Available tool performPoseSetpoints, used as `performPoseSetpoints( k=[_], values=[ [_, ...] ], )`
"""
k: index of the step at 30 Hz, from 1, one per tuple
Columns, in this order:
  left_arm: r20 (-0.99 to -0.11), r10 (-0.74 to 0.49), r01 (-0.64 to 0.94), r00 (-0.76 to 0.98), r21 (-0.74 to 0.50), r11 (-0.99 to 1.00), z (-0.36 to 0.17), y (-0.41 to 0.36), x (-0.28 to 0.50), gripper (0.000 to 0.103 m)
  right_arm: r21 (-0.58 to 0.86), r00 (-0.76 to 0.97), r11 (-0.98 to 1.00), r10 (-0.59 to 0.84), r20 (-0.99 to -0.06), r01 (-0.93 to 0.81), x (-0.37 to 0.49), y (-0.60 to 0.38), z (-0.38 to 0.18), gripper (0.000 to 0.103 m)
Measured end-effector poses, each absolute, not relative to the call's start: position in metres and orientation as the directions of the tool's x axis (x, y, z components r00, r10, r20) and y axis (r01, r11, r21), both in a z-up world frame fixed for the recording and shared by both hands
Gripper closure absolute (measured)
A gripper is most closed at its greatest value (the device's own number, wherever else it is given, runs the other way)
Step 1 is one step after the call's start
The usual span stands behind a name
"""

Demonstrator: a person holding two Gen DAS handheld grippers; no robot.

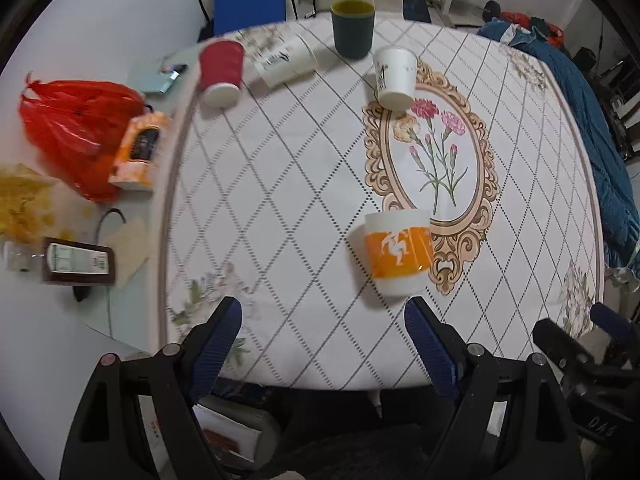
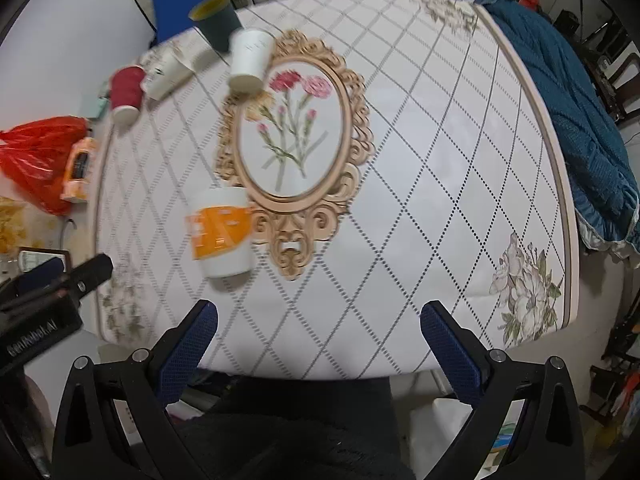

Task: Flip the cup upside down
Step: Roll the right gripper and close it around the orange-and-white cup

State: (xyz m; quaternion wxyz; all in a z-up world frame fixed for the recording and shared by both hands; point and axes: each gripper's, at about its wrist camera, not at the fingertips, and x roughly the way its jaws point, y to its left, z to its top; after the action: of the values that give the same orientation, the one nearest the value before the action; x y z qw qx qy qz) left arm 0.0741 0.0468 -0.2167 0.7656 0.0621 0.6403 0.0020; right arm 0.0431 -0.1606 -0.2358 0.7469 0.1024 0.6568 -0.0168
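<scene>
A white cup with an orange band (image 1: 398, 254) stands upside down on the table, at the lower left of the oval flower print; it also shows in the right wrist view (image 2: 221, 232). A plain white cup (image 1: 394, 77) and a red cup (image 1: 221, 73) stand upside down farther back. Another white cup (image 1: 289, 60) lies on its side. A dark green cup (image 1: 353, 28) stands upright at the far edge. My left gripper (image 1: 323, 338) is open and empty just short of the orange-banded cup. My right gripper (image 2: 318, 338) is open and empty above the table's near edge.
The table wears a white diamond-pattern cloth (image 1: 288, 184). To the left lie a red plastic bag (image 1: 76, 128), an orange tissue pack (image 1: 140, 152) and a dark box (image 1: 78, 266). A blue quilt (image 2: 580, 120) lies along the right side. Chairs stand behind the far edge.
</scene>
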Motion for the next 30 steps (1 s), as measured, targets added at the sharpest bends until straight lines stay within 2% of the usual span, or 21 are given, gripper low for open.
performPoseSetpoints(
  k=[8, 17, 22, 23, 25, 28, 30],
  values=[
    [-0.971, 0.082, 0.058, 0.224, 0.097, 0.994, -0.194, 0.073, 0.046, 0.020, 0.164, 0.203, 0.974, 0.131, -0.971, 0.156, 0.018, -0.129, -0.199, 0.000],
    [-0.977, 0.102, -0.061, 0.189, 0.092, 0.994, -0.203, 0.097, 0.051, 0.020, 0.187, 0.157, 0.977, 0.169, -0.973, 0.101, 0.026, -0.111, -0.211, 0.000],
    [-0.984, 0.116, -0.141, 0.135, 0.097, 0.985, -0.224, 0.109, 0.064, 0.020, 0.160, 0.112, 0.987, 0.157, -0.981, 0.016, 0.050, -0.108, -0.222, 0.000],
    [-0.985, 0.116, -0.156, 0.124, 0.097, 0.983, -0.231, 0.112, 0.067, 0.019, 0.140, 0.100, 0.990, 0.141, -0.985, -0.020, 0.056, -0.107, -0.224, 0.000],
    [-0.985, 0.147, -0.182, 0.093, 0.129, 0.975, -0.246, 0.118, 0.072, 0.007, 0.079, 0.092, 0.987, 0.092, -0.991, -0.143, 0.070, -0.100, -0.230, 0.000],
    [-0.979, 0.193, -0.218, 0.064, 0.175, 0.960, -0.270, 0.126, 0.077, 0.007, -0.100, 0.141, 0.882, -0.039, -0.989, -0.461, 0.085, -0.075, -0.240, 0.000],
    [-0.980, 0.198, -0.243, 0.029, 0.186, 0.952, -0.287, 0.132, 0.079, 0.007, -0.246, 0.232, 0.687, -0.114, -0.966, -0.684, 0.086, -0.052, -0.251, 0.000]
  ],
)
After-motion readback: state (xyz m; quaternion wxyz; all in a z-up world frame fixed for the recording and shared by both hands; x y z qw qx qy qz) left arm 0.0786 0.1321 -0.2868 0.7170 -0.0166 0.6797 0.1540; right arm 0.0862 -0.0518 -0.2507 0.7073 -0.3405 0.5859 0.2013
